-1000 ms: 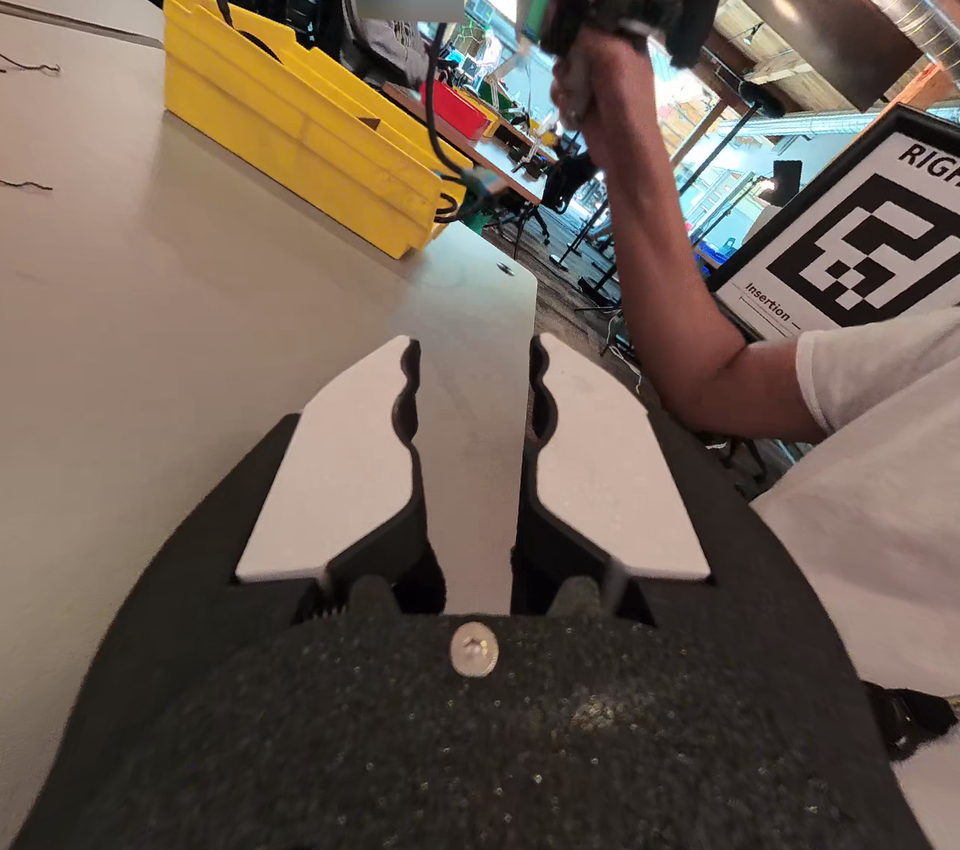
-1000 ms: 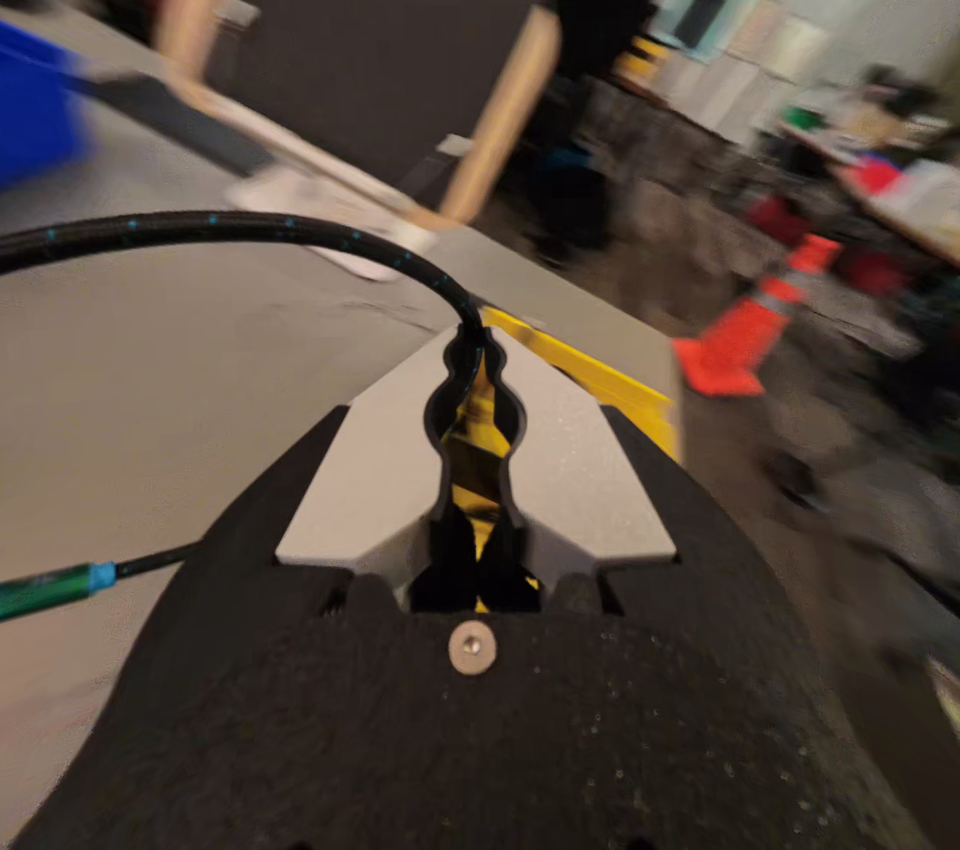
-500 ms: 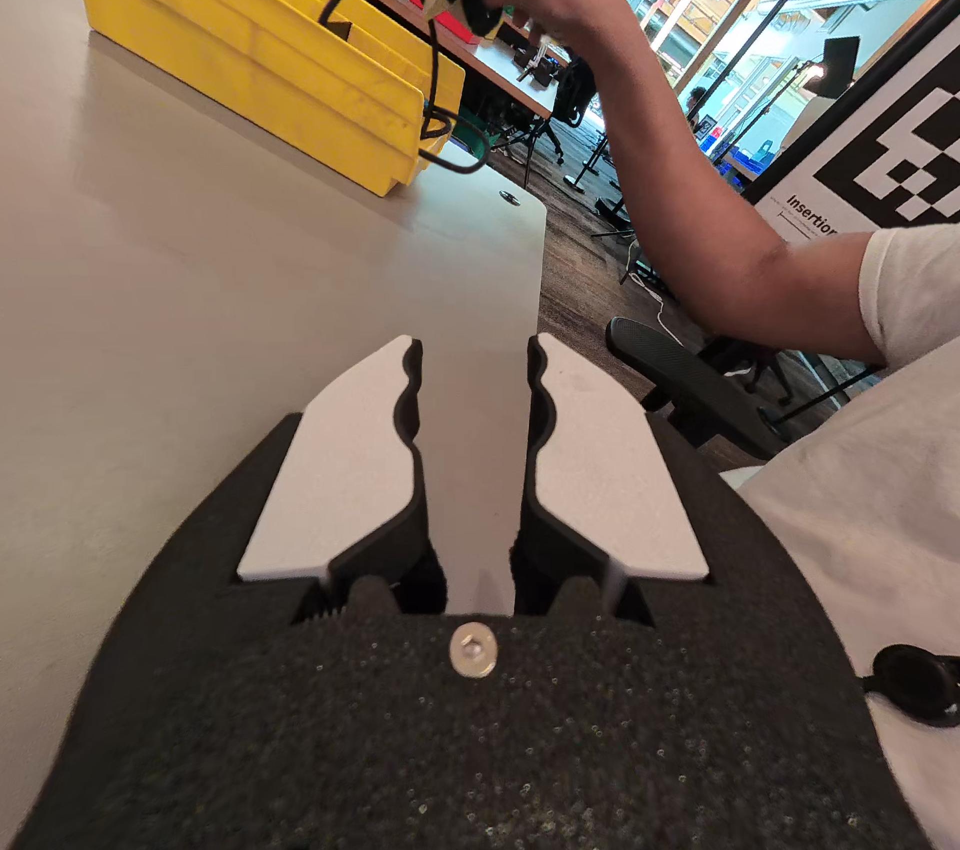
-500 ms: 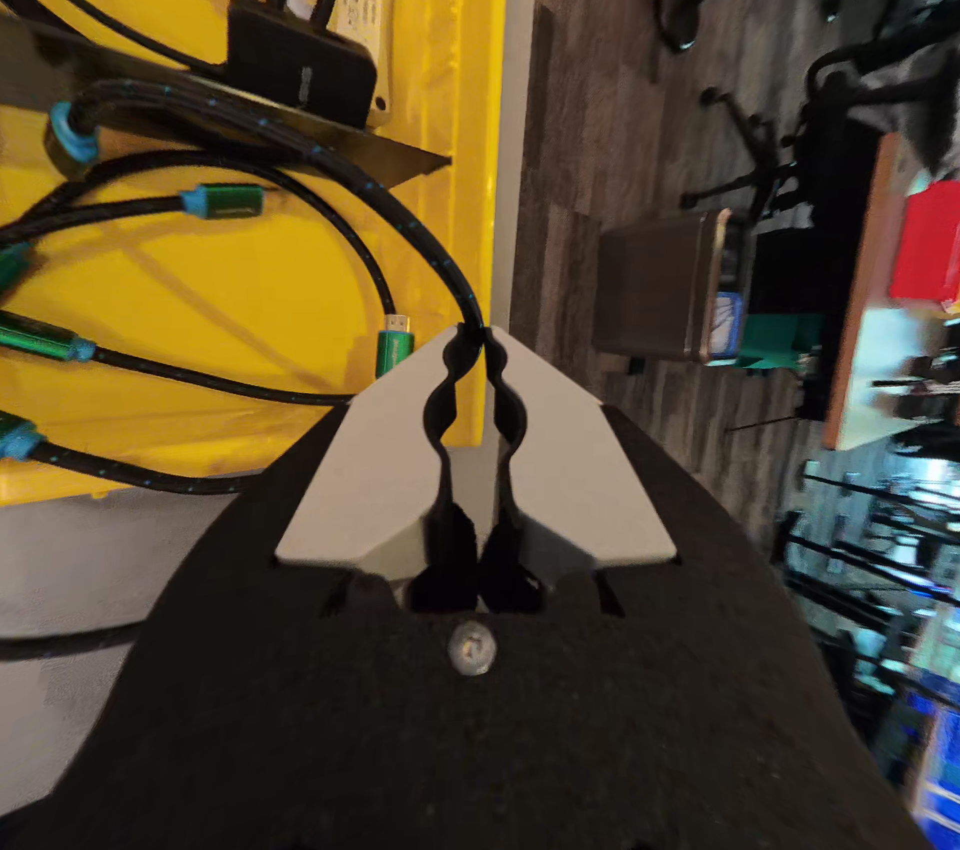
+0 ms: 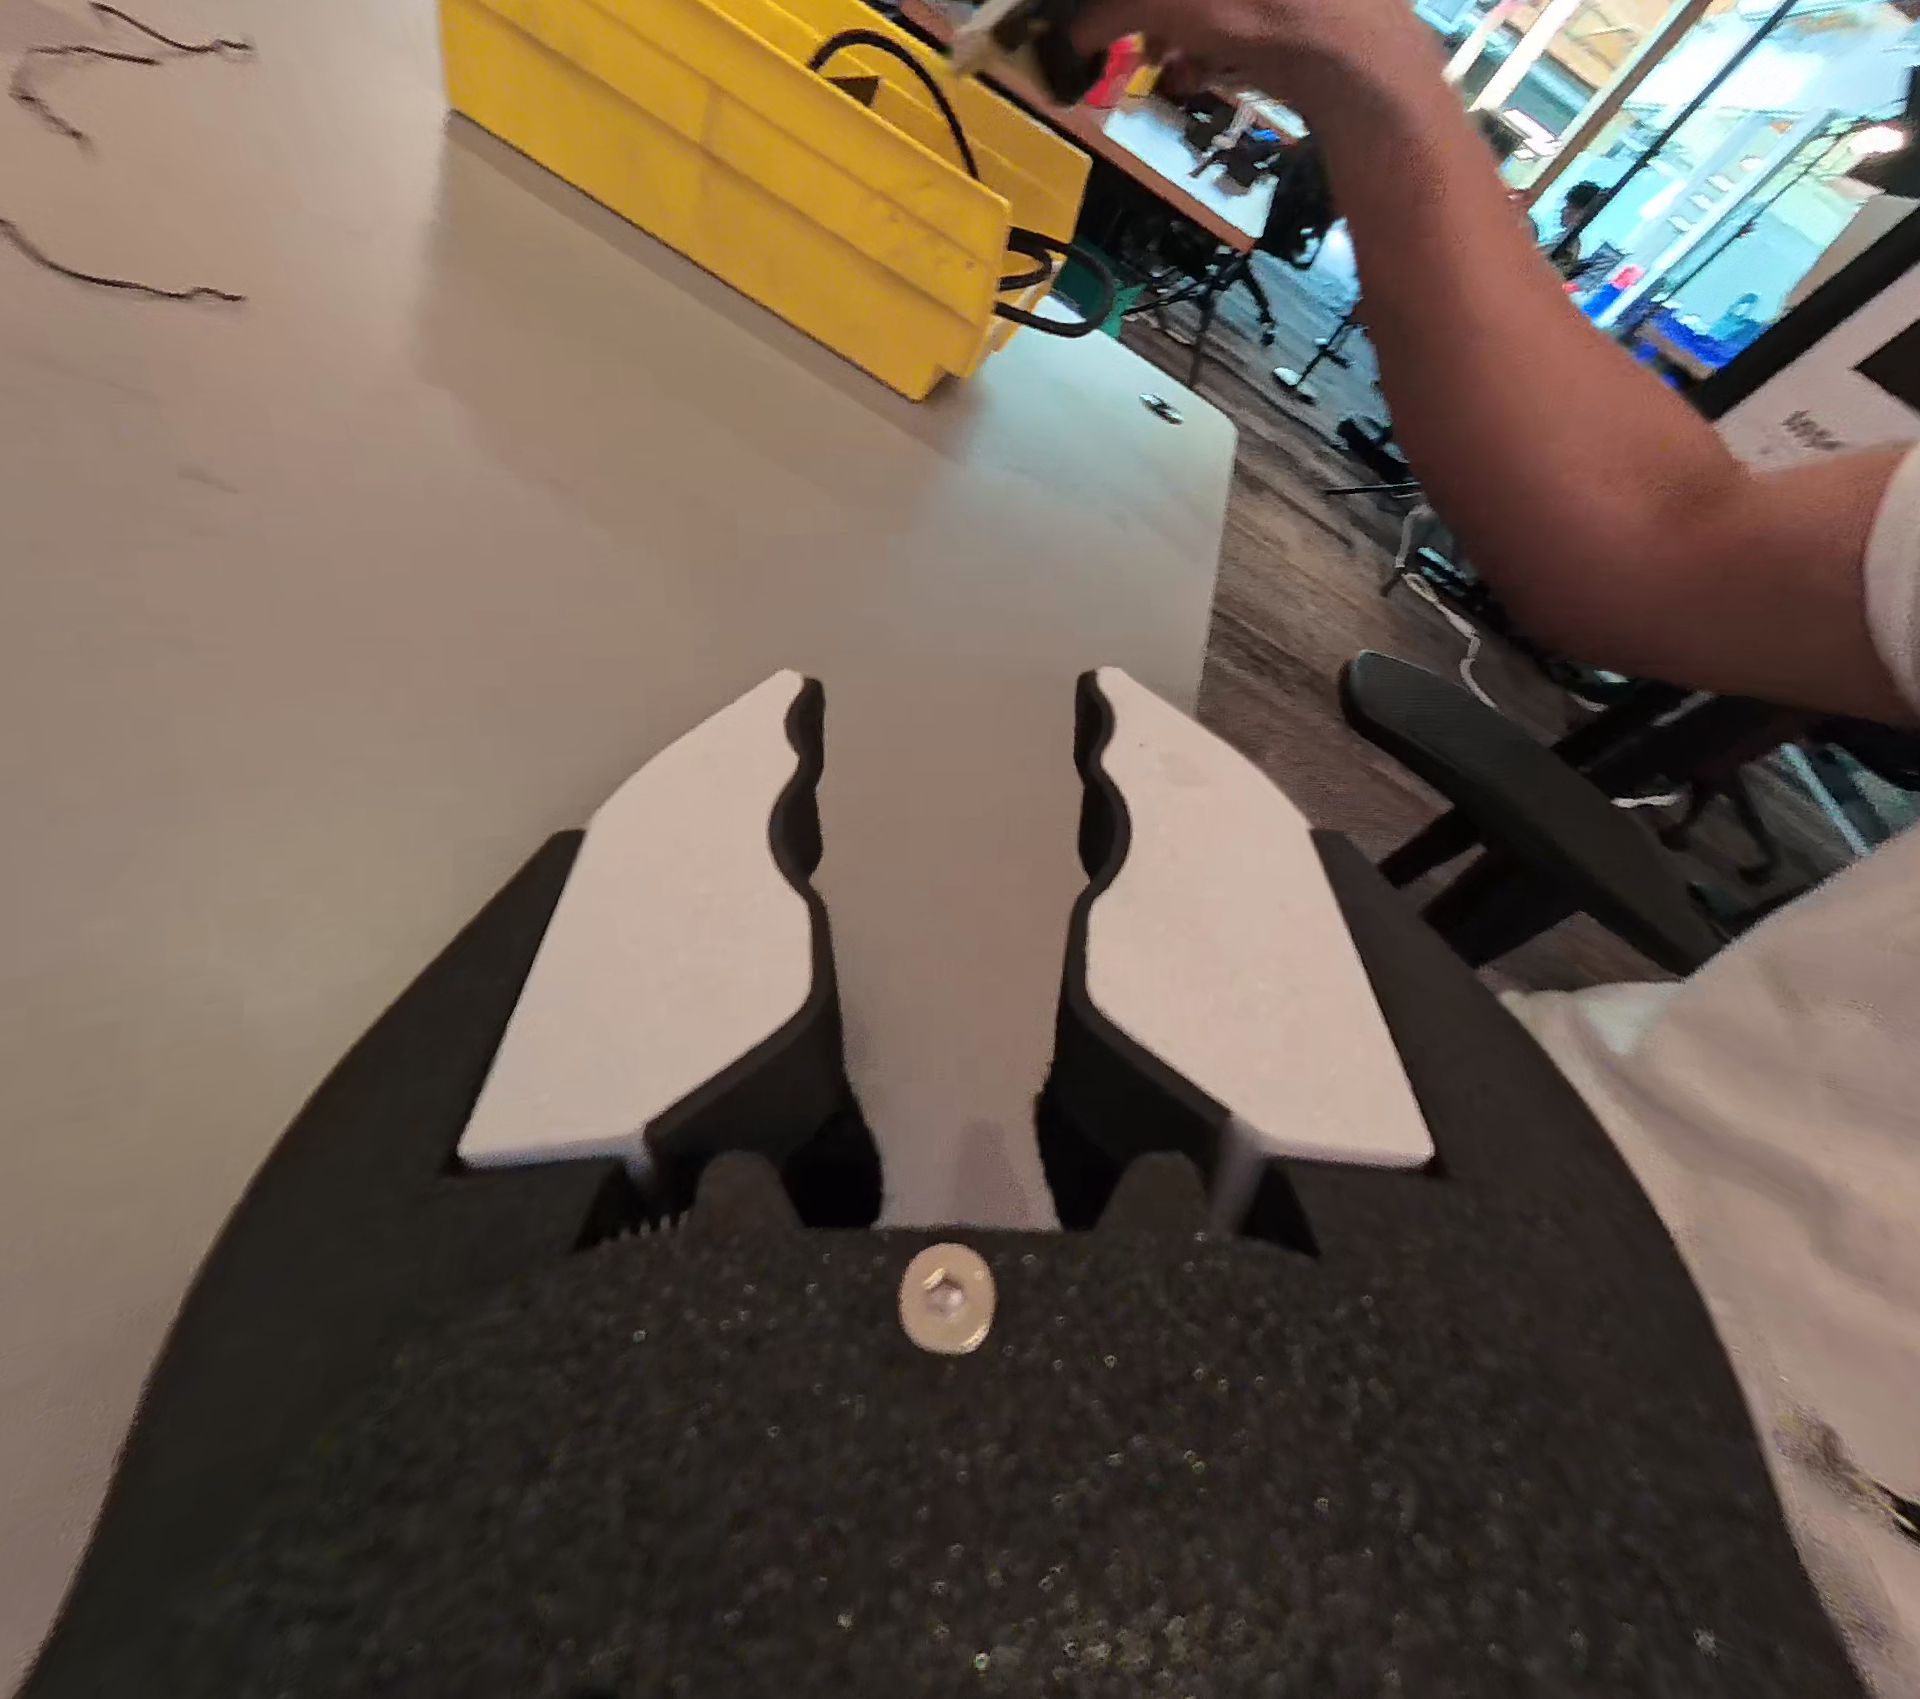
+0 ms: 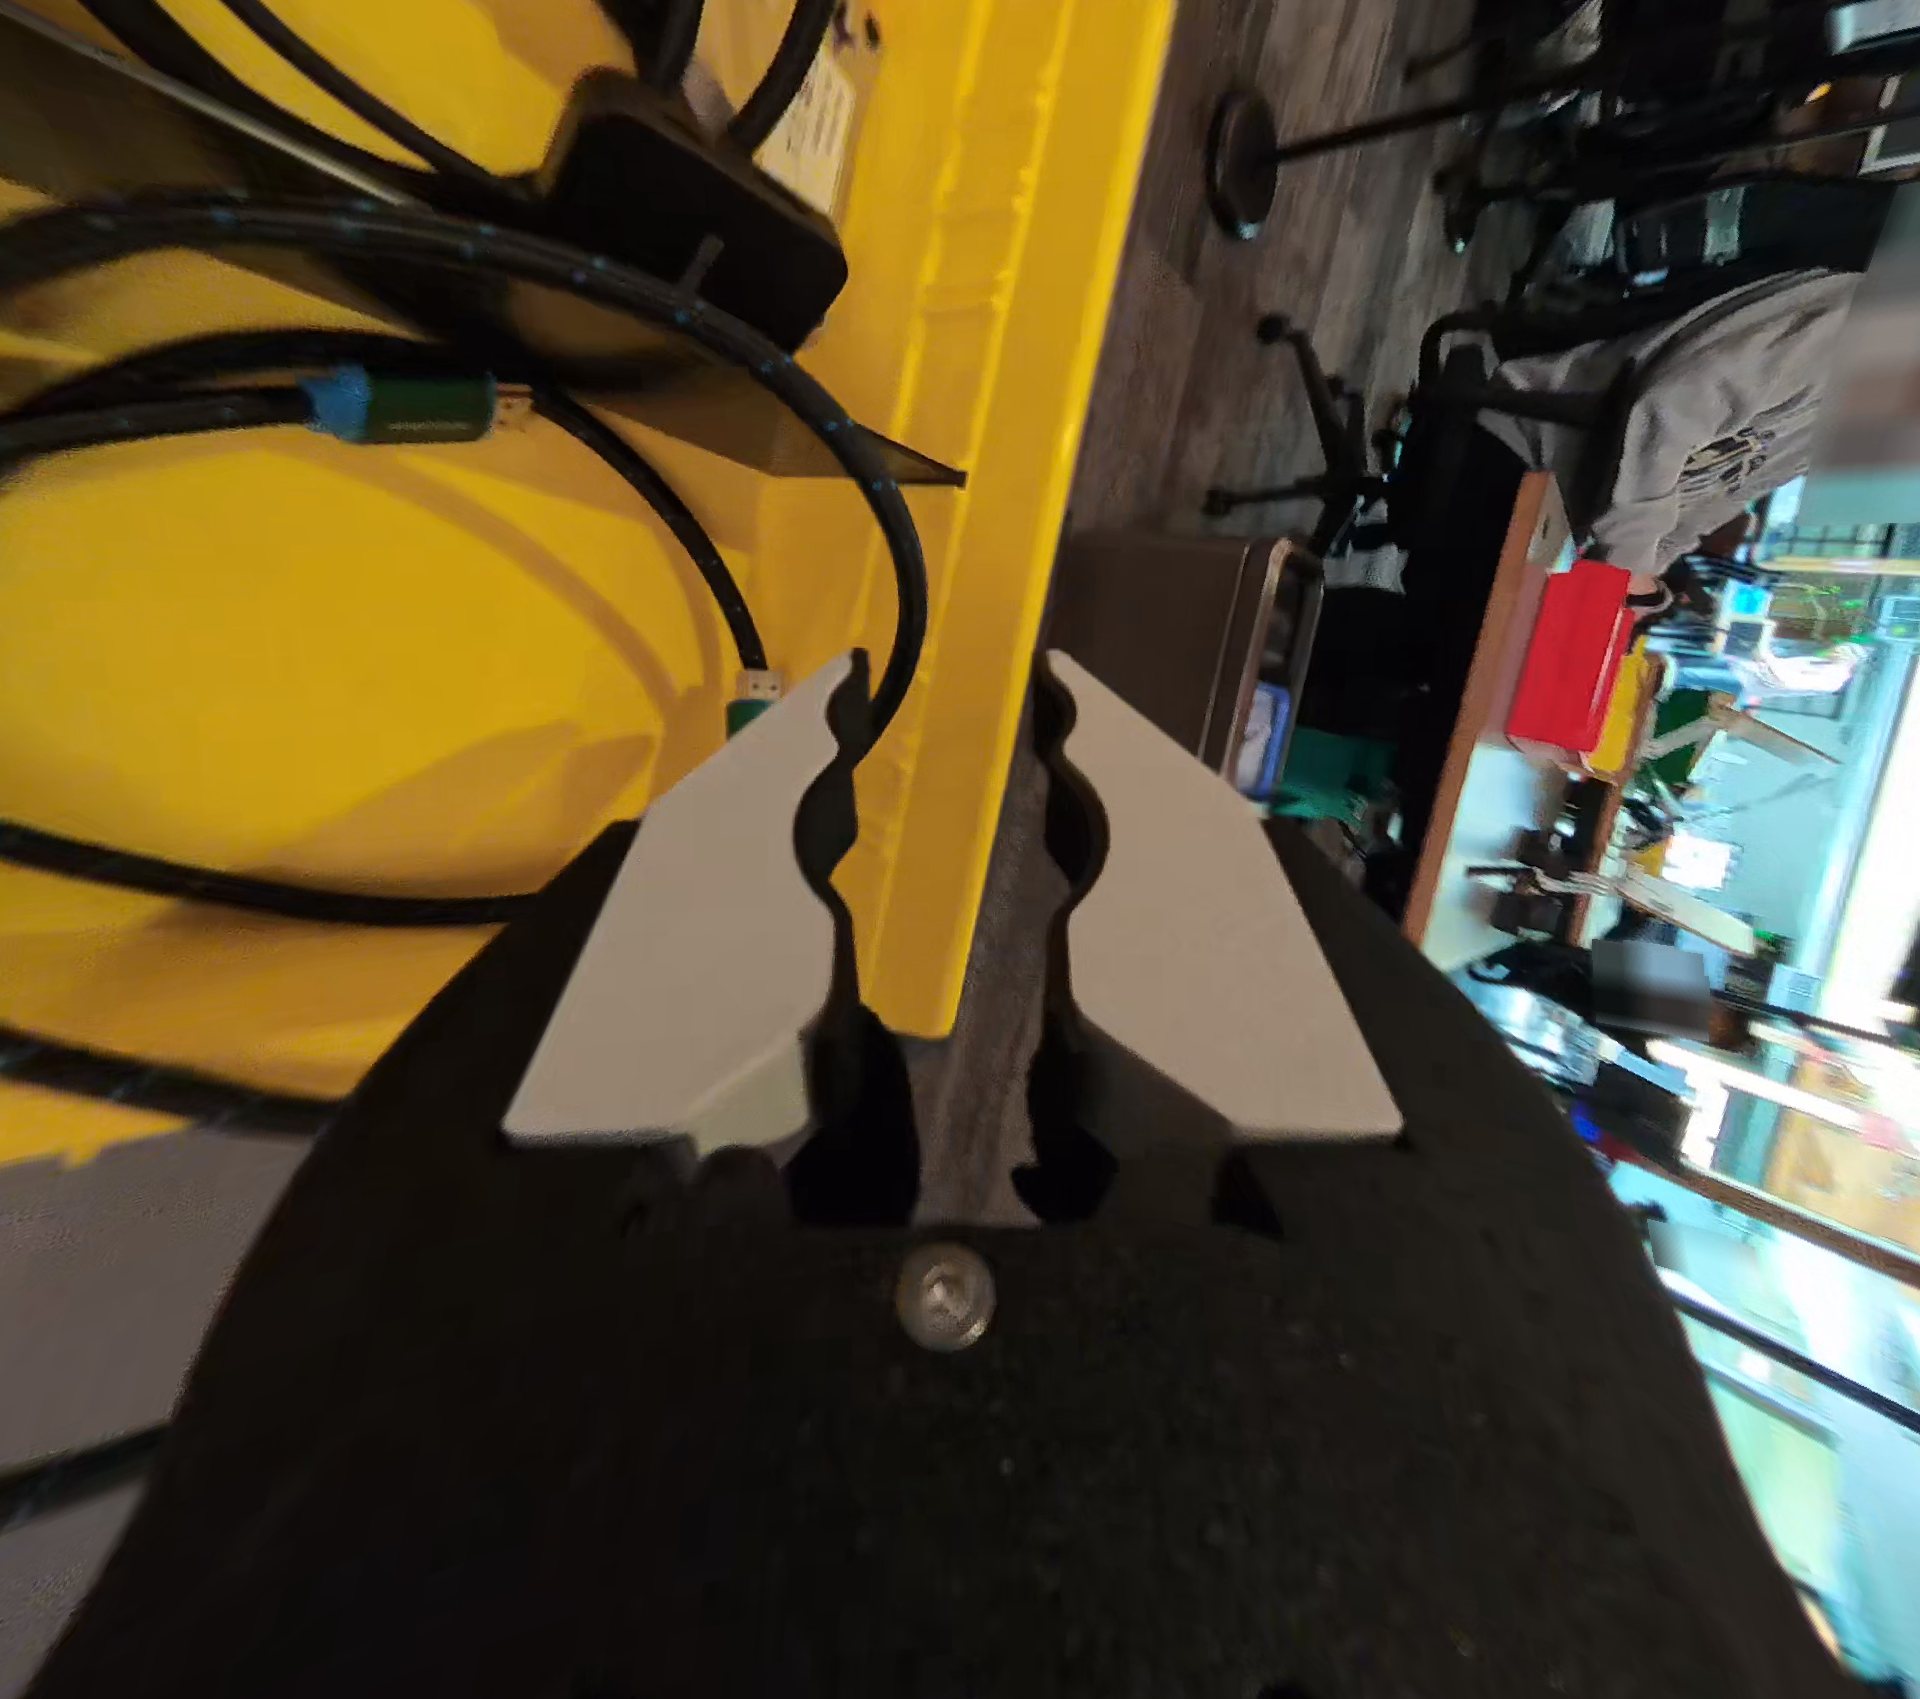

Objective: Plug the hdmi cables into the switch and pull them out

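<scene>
HDMI cable (image 6: 894, 527) apparently brushing the spread-apart right hand-held gripper's (image 6: 951, 673) left finger (image 6: 707, 901), unclamped.

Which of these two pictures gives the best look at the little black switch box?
The right wrist view: it looks down into the yellow bin, where the black switch box lies with cables running into it. The left wrist view shows only the bin's outer wall and cable loops; the box is hidden.

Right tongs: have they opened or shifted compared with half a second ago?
Yes. The right tongs were shut on the braided cable; now they stand open, the cable lying against the left finger, and they have shifted rightward to straddle the yellow bin's wall.
</scene>
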A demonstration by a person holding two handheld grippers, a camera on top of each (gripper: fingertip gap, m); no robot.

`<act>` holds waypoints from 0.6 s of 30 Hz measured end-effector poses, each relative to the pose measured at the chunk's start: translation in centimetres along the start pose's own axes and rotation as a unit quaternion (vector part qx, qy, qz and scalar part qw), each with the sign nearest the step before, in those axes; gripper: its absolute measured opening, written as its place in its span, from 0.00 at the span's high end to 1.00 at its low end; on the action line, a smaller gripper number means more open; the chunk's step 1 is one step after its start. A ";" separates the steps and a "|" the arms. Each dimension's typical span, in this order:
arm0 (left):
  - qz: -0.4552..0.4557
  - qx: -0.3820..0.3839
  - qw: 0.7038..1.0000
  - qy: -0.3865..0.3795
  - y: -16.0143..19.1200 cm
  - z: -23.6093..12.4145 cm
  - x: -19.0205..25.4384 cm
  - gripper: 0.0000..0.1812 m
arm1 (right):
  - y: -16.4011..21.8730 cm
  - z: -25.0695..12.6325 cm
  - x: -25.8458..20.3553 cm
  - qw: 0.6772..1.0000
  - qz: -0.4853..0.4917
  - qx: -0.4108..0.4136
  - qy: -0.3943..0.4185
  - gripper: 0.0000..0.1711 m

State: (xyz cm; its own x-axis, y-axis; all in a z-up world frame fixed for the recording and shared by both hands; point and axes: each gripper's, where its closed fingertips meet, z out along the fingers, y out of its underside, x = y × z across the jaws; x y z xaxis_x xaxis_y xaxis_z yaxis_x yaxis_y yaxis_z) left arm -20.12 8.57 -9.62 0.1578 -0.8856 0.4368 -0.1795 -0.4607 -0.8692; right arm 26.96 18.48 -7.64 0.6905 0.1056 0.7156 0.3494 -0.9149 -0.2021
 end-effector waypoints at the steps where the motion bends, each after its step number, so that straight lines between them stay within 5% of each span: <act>1: 0.002 -0.002 1.000 -0.018 0.1 -0.4 -0.5 0.74 | 0.2 -1.3 0.4 1.000 0.019 0.022 0.002 0.79; 6: 0.040 0.042 0.990 -0.130 -1.2 -3.5 -3.1 0.72 | -0.9 -10.7 -1.4 0.955 0.157 0.240 -0.073 0.70; 9: 0.057 0.061 0.975 -0.206 -1.9 -5.3 -4.8 0.69 | -2.1 -17.4 -8.5 0.842 0.257 0.406 -0.245 0.71; 12: 0.088 0.076 0.953 -0.280 -2.6 -7.2 -6.1 0.69 | -0.8 -19.5 -15.3 0.762 0.328 0.448 -0.334 0.78; 15: 0.129 0.092 0.922 -0.353 -3.3 -9.6 -6.6 0.75 | 1.9 -18.4 -18.7 0.763 0.352 0.445 -0.309 0.78; 18: 0.149 0.114 0.907 -0.378 -3.9 -10.7 -6.4 0.74 | 2.4 -19.1 -17.3 0.750 0.363 0.463 -0.303 0.77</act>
State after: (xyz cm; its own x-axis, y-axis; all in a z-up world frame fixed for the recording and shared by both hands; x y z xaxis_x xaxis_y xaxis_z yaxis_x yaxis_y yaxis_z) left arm -30.80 15.43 -6.56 0.7710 -0.6359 -0.0344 -0.1325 -0.1073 -0.9854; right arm 3.76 7.02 -7.80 0.9747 0.1254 -0.1852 -0.1606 -0.1838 -0.9698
